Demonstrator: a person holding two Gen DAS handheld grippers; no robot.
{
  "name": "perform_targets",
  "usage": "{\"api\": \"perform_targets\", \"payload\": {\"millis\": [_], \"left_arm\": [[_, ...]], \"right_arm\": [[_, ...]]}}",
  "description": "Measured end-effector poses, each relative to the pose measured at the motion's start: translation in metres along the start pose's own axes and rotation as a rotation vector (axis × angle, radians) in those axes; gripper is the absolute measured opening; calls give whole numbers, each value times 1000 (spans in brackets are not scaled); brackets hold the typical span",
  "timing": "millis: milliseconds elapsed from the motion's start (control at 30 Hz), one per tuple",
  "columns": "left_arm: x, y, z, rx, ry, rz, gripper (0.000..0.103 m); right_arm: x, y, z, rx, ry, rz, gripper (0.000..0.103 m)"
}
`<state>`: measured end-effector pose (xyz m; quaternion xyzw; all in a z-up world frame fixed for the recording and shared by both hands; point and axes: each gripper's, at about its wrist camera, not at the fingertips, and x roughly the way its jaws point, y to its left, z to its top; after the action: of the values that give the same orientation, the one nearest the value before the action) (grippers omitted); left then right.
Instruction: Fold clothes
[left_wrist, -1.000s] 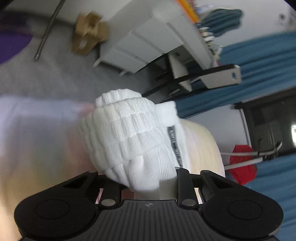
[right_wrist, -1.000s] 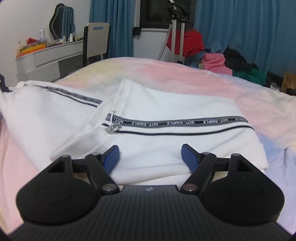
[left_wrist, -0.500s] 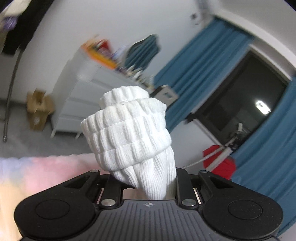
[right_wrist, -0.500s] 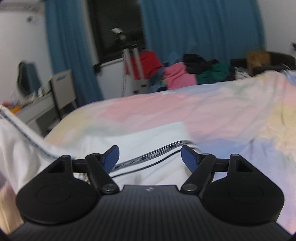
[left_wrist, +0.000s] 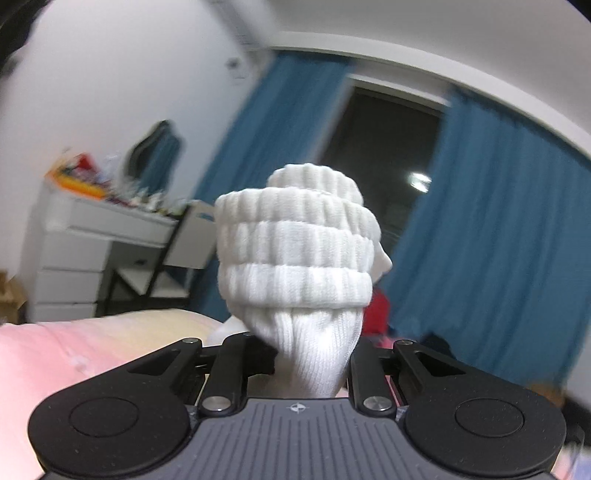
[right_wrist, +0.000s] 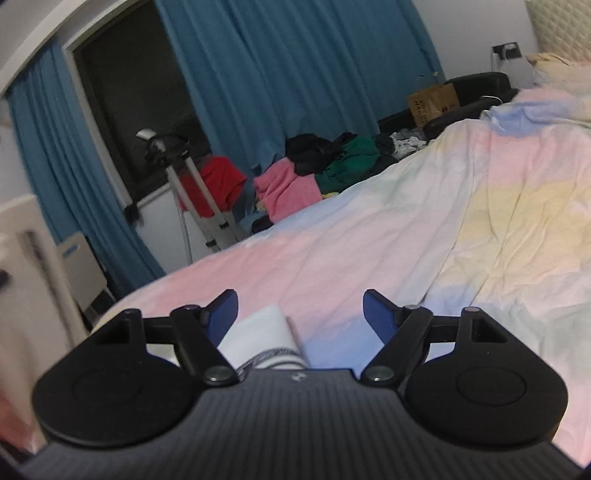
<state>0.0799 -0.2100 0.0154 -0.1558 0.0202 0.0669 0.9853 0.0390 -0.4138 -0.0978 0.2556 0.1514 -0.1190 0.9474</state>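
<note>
Item: white garment, ribbed knit at the bunched end, plain cloth with a dark printed stripe elsewhere. Location: lifted above the bed; my left gripper is clamped on the ribbed band, which stands up in a wad between its fingers, with the blue curtains behind. A further corner of white cloth, carrying the striped tape, shows low beside the bed's near edge, just below my right gripper; I cannot tell whether it rests on the bed or hangs.

Right gripper: jaws spread wide, holding nothing, blue pads clear of the cloth.

Handling, by my judgement: light, soft and limp; it will sag and swing from a single hold, and the thick ribbing gives a firm, non-slip bite. Not fragile. Best taken at hems, corners or the ribbed band, two points well apart, so the cloth hangs flat.

Also present: pile of loose clothes beyond the bed's far side.
</note>
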Motion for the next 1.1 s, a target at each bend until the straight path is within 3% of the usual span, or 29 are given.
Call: {"api": "perform_targets", "payload": {"millis": [133, 233, 367, 500, 533, 600, 633, 833, 1000, 1100], "left_arm": [[-3, -61, -82, 259, 64, -119, 17], [5, -89, -136, 452, 179, -178, 18], [11, -100, -162, 546, 234, -218, 24], [12, -89, -155, 607, 293, -263, 51], [12, -85, -152, 622, 309, -274, 60], [12, -78, -146, 652, 341, -297, 89], [12, -74, -144, 666, 357, -309, 94], [16, -16, -112, 745, 438, -406, 98], [23, 36, -90, 840, 385, -351, 100], [23, 57, -87, 812, 407, -301, 100]], "right_arm": [[3, -24, 7, 81, -12, -25, 78], [7, -42, 8, 168, -3, -8, 78], [22, -58, 3, 274, 55, 59, 78], [40, -61, -3, 345, 121, 196, 78], [45, -61, -4, 373, 143, 246, 78], [50, -60, -7, 409, 169, 298, 78], [53, -60, -9, 425, 181, 323, 78], [54, -45, -20, 407, 239, 334, 78], [49, -37, -26, 433, 277, 365, 80], [45, -31, -32, 418, 304, 387, 88]]}}
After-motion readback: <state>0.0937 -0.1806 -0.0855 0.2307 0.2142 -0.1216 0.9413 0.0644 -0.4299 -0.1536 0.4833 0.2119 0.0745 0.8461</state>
